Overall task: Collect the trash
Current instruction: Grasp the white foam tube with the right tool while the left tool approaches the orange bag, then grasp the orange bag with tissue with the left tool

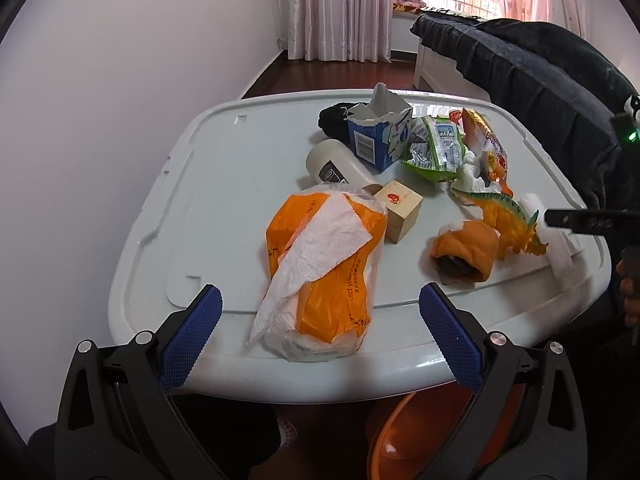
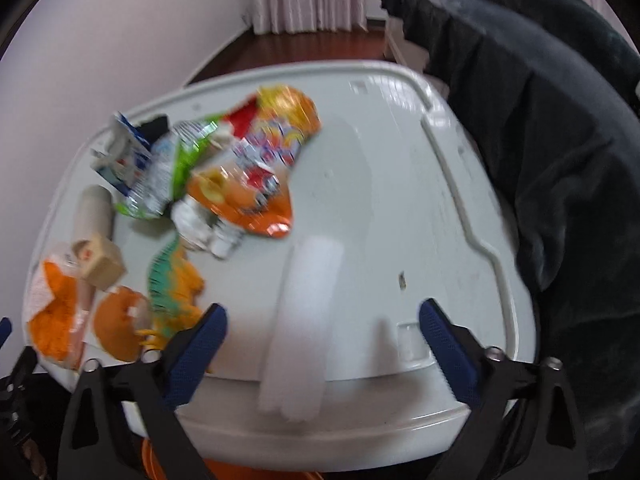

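White table [image 1: 224, 160], tissue pack [image 1: 320, 272] btwn released left claw [image 1: 320, 336], right claw [image 2: 322, 354] released

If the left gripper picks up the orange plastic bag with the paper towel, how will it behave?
The orange plastic bag looks thin and crumpled, so it will probably be floppy and light. The paper towel lies loose on top and may slide off. The left gripper is open around its near end, so a pinch will likely crush it.

Left gripper [image 1: 320, 334]: black triangular arms, blue textured pads [image 1: 192, 336] at the tips, silver round screws behind them. Right gripper [image 2: 322, 344]: identical build, black arms, blue pads [image 2: 450, 350].
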The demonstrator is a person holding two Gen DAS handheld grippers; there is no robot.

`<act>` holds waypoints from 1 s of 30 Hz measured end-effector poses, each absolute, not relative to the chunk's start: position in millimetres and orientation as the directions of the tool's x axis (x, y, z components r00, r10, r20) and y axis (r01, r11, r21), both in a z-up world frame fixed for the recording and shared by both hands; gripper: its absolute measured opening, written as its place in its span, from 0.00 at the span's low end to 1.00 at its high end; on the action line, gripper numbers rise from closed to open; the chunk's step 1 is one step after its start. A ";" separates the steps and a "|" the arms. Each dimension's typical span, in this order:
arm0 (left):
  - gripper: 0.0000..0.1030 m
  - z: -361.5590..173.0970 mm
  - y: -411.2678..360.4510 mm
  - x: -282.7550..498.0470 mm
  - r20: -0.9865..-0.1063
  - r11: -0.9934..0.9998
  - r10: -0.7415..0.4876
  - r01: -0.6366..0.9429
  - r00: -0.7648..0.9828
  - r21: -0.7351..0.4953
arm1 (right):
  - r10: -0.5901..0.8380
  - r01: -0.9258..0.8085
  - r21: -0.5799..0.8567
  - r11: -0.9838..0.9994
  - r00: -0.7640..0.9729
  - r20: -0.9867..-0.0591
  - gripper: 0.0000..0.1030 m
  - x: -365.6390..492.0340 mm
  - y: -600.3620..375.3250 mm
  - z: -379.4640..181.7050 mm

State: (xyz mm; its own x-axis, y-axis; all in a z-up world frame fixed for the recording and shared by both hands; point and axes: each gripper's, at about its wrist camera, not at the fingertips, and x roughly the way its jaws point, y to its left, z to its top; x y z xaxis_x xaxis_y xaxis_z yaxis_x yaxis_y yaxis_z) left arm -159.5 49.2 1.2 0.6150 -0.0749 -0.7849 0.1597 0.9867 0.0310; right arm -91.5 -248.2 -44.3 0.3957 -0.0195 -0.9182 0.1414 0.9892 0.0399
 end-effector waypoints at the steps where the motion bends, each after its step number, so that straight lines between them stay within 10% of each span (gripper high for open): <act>1: 0.94 0.3 49.7 -158.8 -0.786 0.987 -0.078 0.161 0.614 0.028 | -0.022 0.154 0.038 0.987 0.371 -0.929 0.68 -88.1 -249.6 -51.4; 9: 0.94 -3.4 52.9 -153.4 -0.792 0.985 -0.099 0.170 0.602 0.006 | -0.073 0.098 -0.041 0.994 0.352 -0.933 0.63 -77.9 -223.7 -63.9; 12: 0.94 -6.1 50.6 -146.3 -0.797 0.984 -0.102 0.179 0.596 0.008 | -0.043 0.061 -0.022 0.998 0.381 -0.924 0.23 -79.9 -220.7 -60.7; 14: 0.94 -10.3 46.8 -139.7 -0.802 0.982 -0.093 0.185 0.590 0.023 | -0.063 0.046 -0.048 0.998 0.388 -0.919 0.18 -82.2 -219.3 -59.1; 26: 0.94 -50.0 35.9 -80.4 -0.849 0.974 0.025 0.178 0.528 0.140 | 0.021 0.047 0.045 0.998 0.413 -0.911 0.17 -91.5 -235.5 -58.9; 30: 0.95 -65.7 47.9 -65.5 -0.877 0.987 -0.069 0.160 0.475 0.009 | 0.023 0.042 0.044 0.998 0.412 -0.911 0.17 -89.8 -235.4 -59.8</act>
